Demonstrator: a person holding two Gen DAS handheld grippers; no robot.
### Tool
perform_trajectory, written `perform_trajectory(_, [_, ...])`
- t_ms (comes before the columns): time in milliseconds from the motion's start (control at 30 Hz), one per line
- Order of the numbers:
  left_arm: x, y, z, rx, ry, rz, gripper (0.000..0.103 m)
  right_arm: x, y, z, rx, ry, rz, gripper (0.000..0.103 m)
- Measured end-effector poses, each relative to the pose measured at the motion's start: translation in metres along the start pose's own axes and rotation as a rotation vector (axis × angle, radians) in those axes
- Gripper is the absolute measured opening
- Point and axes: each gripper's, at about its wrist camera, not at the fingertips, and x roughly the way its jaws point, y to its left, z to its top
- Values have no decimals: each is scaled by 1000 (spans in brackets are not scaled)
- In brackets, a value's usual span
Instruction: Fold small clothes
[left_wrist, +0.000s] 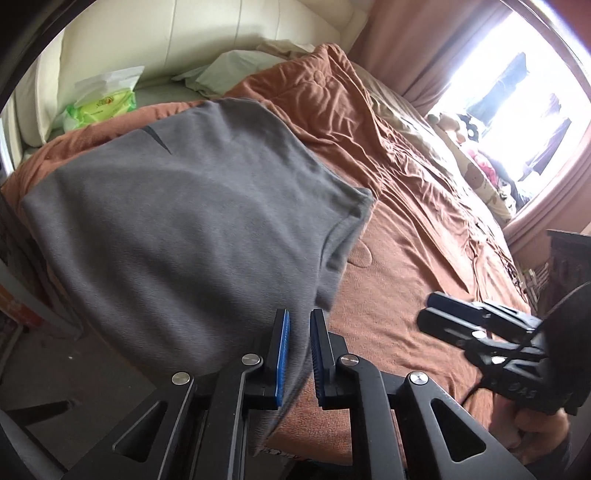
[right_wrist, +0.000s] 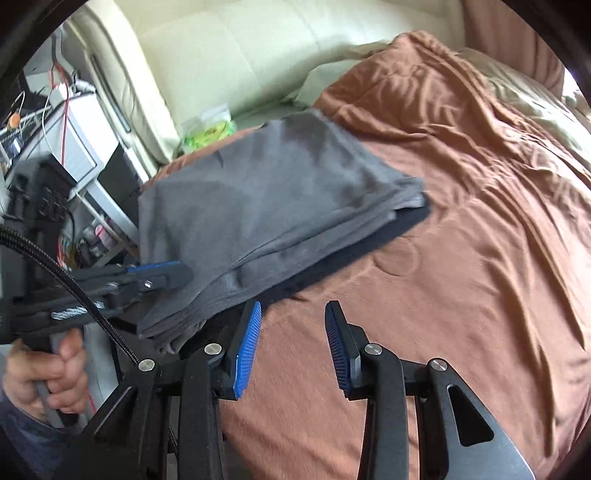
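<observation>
The grey garment (left_wrist: 177, 221) is a soft, matt, fleece-like cloth, lying on a rust-brown bedspread (right_wrist: 461, 258) with a faint satin sheen and fine creases. The left gripper (left_wrist: 299, 354) is matt black plastic with ribbed blue pads (left_wrist: 282, 354) and shiny metal pivot pins (left_wrist: 251, 359). The headboard (right_wrist: 258, 48) looks like smooth cream leather.

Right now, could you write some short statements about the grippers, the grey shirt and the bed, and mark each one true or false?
1. The left gripper is closed on the grey shirt. True.
2. The right gripper holds the shirt too. False: it is open, over the brown blanket, holding nothing.
3. The shirt lies on a wooden table. False: it is on the blanket.
4. A green packet lies near the cream headboard. True.
5. Something darker lies under the shirt. True.
</observation>
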Motion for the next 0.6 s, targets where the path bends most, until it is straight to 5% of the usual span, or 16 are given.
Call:
perform_trajectory(367, [23, -5, -21, -5, 50, 33, 3, -86, -14, -40, 89, -45, -89, 47])
perform_trajectory(500, [20, -10, -23, 10, 60, 31, 3, -114, -14, -62, 129, -65, -116, 66])
perform_trajectory(600, [8, -17, -31, 9, 67, -19, 4, -132, -11, -73, 144, -69, -127, 70])
